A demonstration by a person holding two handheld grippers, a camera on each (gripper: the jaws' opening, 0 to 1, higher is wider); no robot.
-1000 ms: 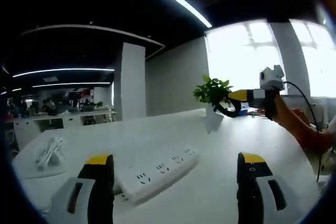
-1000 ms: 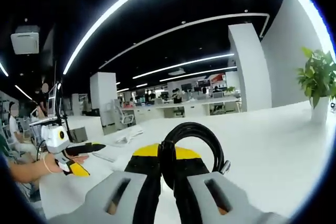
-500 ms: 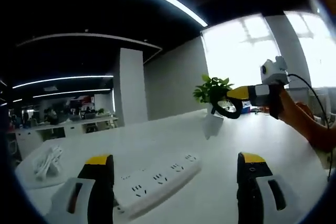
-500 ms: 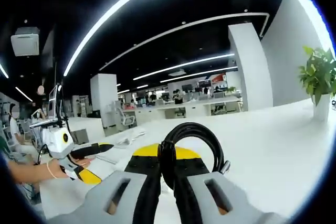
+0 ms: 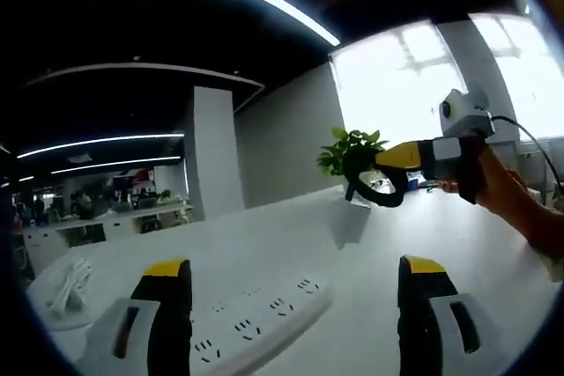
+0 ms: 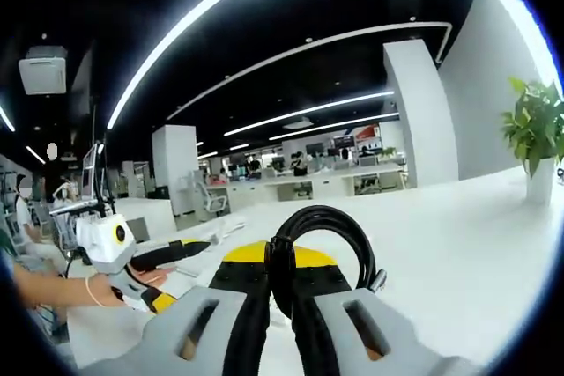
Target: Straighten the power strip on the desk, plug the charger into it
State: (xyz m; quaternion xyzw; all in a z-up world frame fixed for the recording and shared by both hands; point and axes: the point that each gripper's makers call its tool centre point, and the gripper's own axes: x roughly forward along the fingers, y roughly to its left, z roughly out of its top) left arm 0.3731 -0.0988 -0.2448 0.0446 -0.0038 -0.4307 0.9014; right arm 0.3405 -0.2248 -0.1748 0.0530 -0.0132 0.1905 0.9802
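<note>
One power strip (image 5: 256,319), one coiled black cable (image 6: 322,257), one potted plant (image 5: 351,184), one white cable bundle (image 5: 63,277), two grippers (image 5: 295,292) (image 6: 280,292)

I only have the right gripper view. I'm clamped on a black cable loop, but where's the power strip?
Observer: The power strip lies flat on the desk, between the left gripper's open jaws.
Operator: Anything else near it?
Observer: A coiled white cable sits at the desk's far side.
Operator: And my own gripper?
Observer: The right gripper is held up off the desk, in front of the plant, with the black loop hanging below its tips.
</note>
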